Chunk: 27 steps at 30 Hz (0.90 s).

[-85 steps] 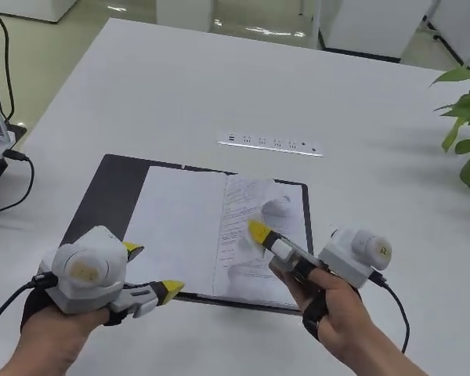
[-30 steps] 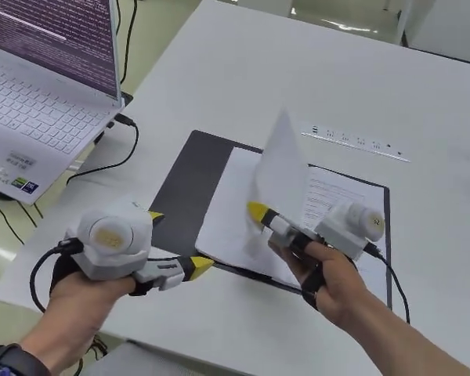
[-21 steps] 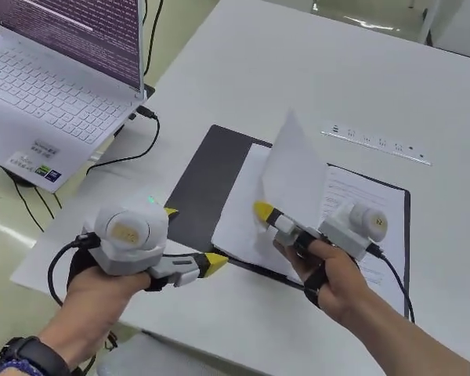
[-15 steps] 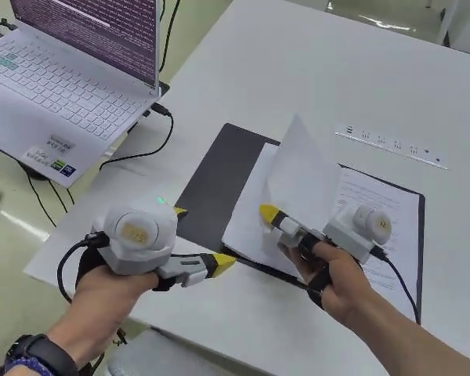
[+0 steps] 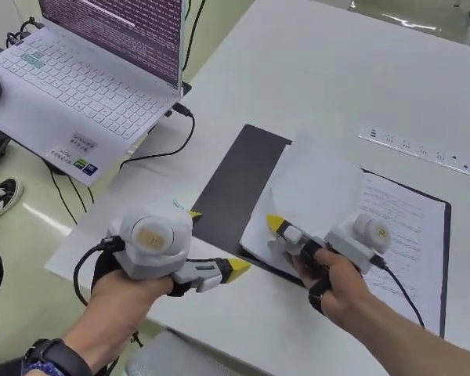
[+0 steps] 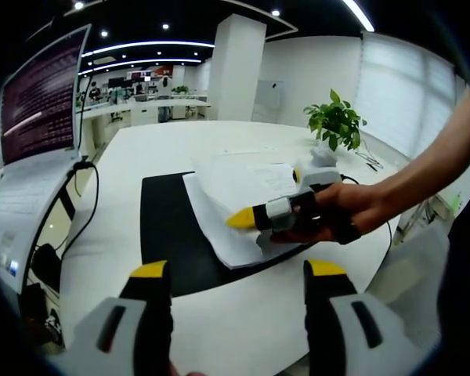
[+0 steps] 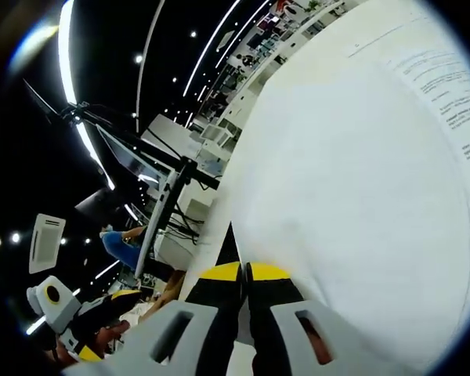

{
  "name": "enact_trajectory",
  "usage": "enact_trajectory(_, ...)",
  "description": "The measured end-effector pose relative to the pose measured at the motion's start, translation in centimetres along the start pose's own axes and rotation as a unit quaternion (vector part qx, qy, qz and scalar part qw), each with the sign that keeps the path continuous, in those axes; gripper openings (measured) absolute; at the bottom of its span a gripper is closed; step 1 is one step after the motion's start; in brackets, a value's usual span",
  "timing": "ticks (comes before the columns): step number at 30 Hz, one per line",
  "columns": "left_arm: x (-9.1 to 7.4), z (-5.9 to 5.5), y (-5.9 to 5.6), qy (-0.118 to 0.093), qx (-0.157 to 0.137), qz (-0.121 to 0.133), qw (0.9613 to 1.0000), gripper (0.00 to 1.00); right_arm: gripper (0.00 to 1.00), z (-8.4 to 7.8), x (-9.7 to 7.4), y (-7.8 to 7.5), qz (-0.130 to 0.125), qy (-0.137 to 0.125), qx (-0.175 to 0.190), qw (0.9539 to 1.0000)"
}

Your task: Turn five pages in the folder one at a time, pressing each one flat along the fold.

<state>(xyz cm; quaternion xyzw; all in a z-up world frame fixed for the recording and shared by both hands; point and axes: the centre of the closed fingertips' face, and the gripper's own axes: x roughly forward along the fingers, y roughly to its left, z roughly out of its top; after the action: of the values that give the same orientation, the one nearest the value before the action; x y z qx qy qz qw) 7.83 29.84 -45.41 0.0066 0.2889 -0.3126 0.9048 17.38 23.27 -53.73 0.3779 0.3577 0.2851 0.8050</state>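
Observation:
The black folder (image 5: 233,182) lies open on the white table. My right gripper (image 5: 276,225) is shut on the lower edge of a white page (image 5: 317,186), which leans over to the left, low above the folder's left side. The printed page (image 5: 407,227) underneath shows on the right. In the right gripper view the jaws (image 7: 245,274) pinch the page (image 7: 360,180). My left gripper (image 5: 217,241) hovers open at the table's near edge, left of the folder, holding nothing. The left gripper view has its open jaws (image 6: 237,270) facing the folder (image 6: 160,227), the page (image 6: 235,184) and the right gripper (image 6: 243,219).
An open laptop (image 5: 102,70) sits at the left, with a black cable (image 5: 160,153) running to the table's left edge. A power strip (image 5: 419,149) is set into the table beyond the folder. A potted plant (image 6: 337,121) stands at the far side.
The right gripper has carried the page from upright over to the left and lower, toward the left side. The head view has swung left, bringing in more of the laptop.

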Motion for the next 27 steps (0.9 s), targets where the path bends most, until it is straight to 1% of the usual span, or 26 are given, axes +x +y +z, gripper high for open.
enact_trajectory(4, 0.0, 0.0, 0.1, 0.000, -0.003, 0.002, 1.0000, 0.68, 0.04, -0.6, 0.6, -0.7, -0.008, 0.007, 0.012, 0.9999)
enact_trajectory(7, 0.1, 0.0, 0.0, 0.000, -0.002, 0.003, 1.0000, 0.68, 0.06, -0.7, 0.9, -1.0, -0.009, 0.007, 0.018, 0.9998)
enact_trajectory(10, 0.1, -0.1, 0.0, 0.001, -0.001, 0.003, 1.0000, 0.67, 0.10, -0.7, 0.8, -0.8, -0.007, 0.008, 0.025, 0.9996)
enact_trajectory(15, 0.3, -0.2, -0.1, 0.003, -0.001, 0.001, 1.0000, 0.67, 0.21, -1.1, 0.6, 0.0, 0.005, 0.016, 0.027, 0.9995)
enact_trajectory(17, 0.6, -0.4, -0.2, 0.007, 0.001, 0.000, 1.0000, 0.68, 0.21, -1.2, 0.2, 0.2, 0.010, 0.019, 0.022, 0.9995)
enact_trajectory(20, 0.9, -0.5, -0.3, 0.011, 0.002, -0.003, 0.9999, 0.67, 0.26, -1.3, -0.7, 0.5, 0.018, 0.020, 0.022, 0.9994)
enact_trajectory(23, 1.2, -0.6, -0.5, 0.014, 0.004, -0.007, 0.9999, 0.66, 0.28, -0.8, -2.1, 0.7, 0.022, 0.009, 0.018, 0.9996)
enact_trajectory(25, 1.5, -0.5, -0.8, 0.013, 0.005, -0.010, 0.9999, 0.66, 0.29, -0.3, -3.1, 1.3, 0.024, -0.002, 0.014, 0.9996)
enact_trajectory(27, 1.7, -0.3, -1.1, 0.012, 0.010, -0.013, 0.9998, 0.65, 0.30, 0.3, -3.8, 1.2, 0.025, -0.011, 0.015, 0.9995)
